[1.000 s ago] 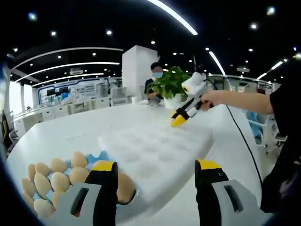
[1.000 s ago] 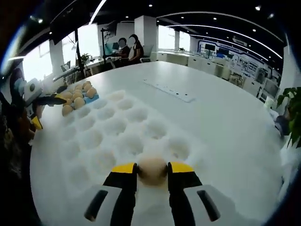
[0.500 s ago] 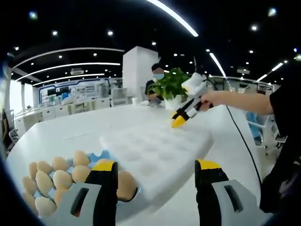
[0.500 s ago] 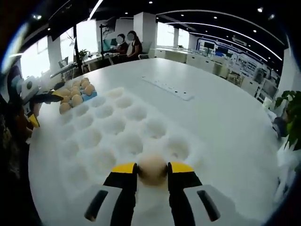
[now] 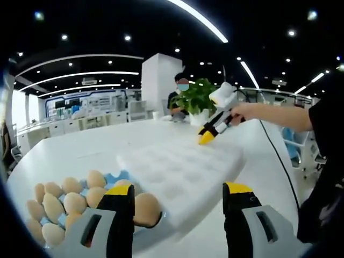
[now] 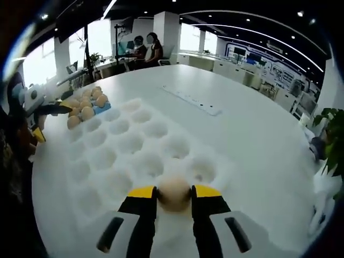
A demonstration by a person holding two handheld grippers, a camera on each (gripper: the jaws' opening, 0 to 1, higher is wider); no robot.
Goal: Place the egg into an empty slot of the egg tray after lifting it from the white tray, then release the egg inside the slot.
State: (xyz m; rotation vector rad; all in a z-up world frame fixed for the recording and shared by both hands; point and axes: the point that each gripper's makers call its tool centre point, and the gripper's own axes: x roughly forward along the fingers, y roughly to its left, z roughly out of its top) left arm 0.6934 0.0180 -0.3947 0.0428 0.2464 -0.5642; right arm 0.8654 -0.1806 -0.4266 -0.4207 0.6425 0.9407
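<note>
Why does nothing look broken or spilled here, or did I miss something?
You missed nothing. The egg is whole, pinched between the right gripper jaws above the white tray. The other eggs look whole, beside the open left gripper.

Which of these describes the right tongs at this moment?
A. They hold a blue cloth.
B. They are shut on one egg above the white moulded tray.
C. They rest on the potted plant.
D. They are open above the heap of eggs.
B: in the right gripper view the right tongs clamp an egg between yellow tips, over the white moulded tray.
</note>
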